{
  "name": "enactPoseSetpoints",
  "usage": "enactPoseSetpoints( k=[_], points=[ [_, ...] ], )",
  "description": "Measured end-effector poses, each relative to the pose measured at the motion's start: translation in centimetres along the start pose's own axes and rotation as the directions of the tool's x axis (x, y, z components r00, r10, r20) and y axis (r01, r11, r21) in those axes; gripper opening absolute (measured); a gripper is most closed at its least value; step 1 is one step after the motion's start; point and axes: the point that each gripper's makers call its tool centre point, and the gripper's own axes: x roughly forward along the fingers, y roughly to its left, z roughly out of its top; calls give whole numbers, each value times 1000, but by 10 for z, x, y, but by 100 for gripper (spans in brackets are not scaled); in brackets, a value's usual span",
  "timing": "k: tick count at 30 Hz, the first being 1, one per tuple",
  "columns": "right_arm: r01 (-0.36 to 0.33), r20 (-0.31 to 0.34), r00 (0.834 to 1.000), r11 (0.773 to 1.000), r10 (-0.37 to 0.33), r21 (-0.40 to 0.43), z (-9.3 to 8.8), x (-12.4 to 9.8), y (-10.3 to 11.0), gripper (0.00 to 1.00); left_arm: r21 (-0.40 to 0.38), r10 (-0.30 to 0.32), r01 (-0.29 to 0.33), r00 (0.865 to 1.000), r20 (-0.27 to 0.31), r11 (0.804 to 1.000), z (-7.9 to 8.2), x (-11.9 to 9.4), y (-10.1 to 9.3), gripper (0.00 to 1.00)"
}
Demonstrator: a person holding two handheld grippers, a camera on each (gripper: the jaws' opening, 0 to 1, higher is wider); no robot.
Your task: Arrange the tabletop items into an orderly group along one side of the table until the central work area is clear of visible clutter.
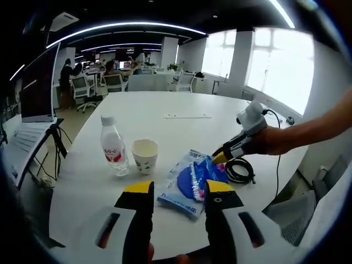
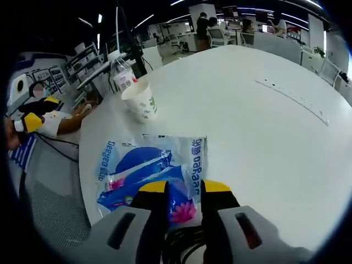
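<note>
- Table (image 1: 165,104) is big, white and round, with the clutter bunched near its 6 o'clock edge in the left gripper view.
- Water bottle (image 1: 113,146) stands upright at about 9 o'clock from the paper cup (image 1: 145,155), just beside it, not touching as far as I can see.
- Blue-and-clear plastic packet (image 1: 193,180) lies flat at roughly 4 o'clock from the cup.
- Black coiled cable (image 1: 240,170) sits at 3 o'clock of the packet, just beside it.
- Left gripper (image 1: 177,193) hovers low over the near table edge, jaws spread wide with nothing between them; the packet is right ahead.
- Right gripper (image 2: 182,190) has its jaws apart too, tips sitting over the near end of the packet (image 2: 151,171), not pinching it.
- In the right gripper view the cup (image 2: 141,100) and bottle (image 2: 122,74) are at 11 o'clock beyond the packet.
- Laptop (image 1: 34,93) on a stand sits off the table at 9 o'clock.
</note>
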Motion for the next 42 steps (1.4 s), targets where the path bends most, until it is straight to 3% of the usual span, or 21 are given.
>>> enactPoseSetpoints(
  k=[2, 4, 12, 18, 30, 42],
  points=[
    [-3, 4, 1000, 1000, 3, -4, 0, 0, 0, 13, -2, 1, -1, 1000, 2, 1000, 0, -1, 0, 35],
    [13, 16, 1000, 1000, -13, -2, 0, -2, -1, 0, -1, 3, -3, 1000, 1, 1000, 0, -1, 1, 35],
    [36, 71, 997, 996, -42, 87, -1, -17, -4, 0, 0, -6, 6, 1000, 0, 1000, 0, 1, -2, 35],
    [56, 107, 991, 976, -80, 209, -9, -28, -15, 0, 4, -21, 21, 1000, -2, 1000, 0, 3, -6, 35],
    [84, 147, 981, 956, -129, 283, -12, -45, -25, 0, 4, -32, 32, 999, 2, 999, 1, 4, -8, 35],
    [98, 165, 973, 932, -164, 348, -24, -55, -18, 0, -4, -22, 22, 1000, 7, 1000, 1, 2, -5, 35]
  ],
)
